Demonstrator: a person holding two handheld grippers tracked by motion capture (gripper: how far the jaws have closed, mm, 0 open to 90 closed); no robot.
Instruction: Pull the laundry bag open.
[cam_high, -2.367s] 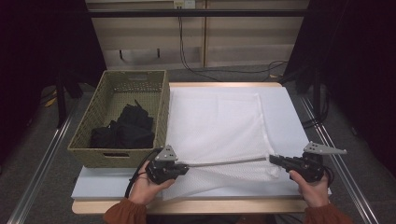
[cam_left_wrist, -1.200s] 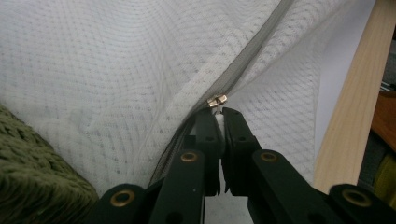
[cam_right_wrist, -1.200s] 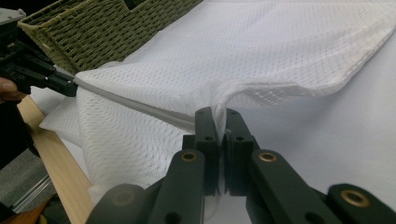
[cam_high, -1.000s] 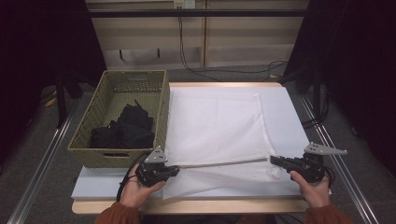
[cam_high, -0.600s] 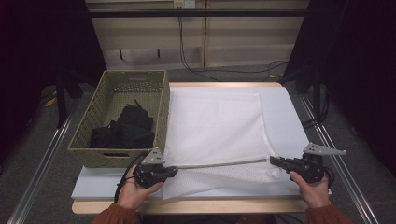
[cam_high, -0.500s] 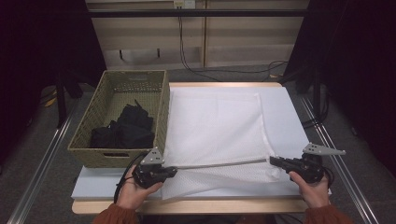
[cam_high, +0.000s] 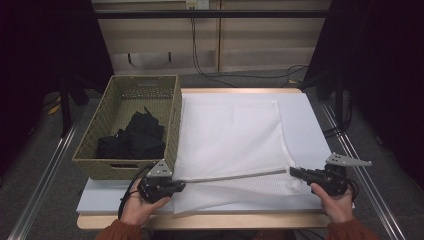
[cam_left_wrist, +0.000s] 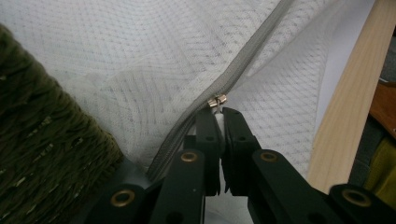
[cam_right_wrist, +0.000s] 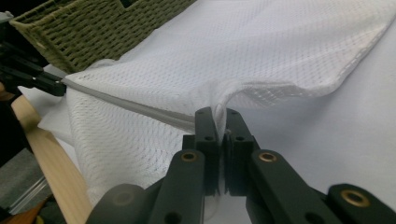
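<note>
While the white mesh bag (cam_high: 232, 135) lies spread over the middle of the table (cam_high: 310, 120), its near edge is lifted off the surface and stretched taut between the two tongs. The left gripper (cam_high: 172, 185), at about seven o'clock in the high view, has its jaws pressed together on the small metal zipper pull (cam_left_wrist: 216, 101) at the left end of the grey zipper (cam_high: 235, 175). In the left gripper view the pull sits right at the jaw tips, with the zipper running away toward one o'clock. The right gripper (cam_high: 296, 172), at about four o'clock in the high view, has its jaws clamped on the bag's near right corner, where the mesh bunches up between the tips in the right gripper view. A woven basket (cam_high: 170, 120) holding dark clothes (cam_high: 135, 140) stands just beside the bag at nine o'clock, its wall touching the mesh.
</note>
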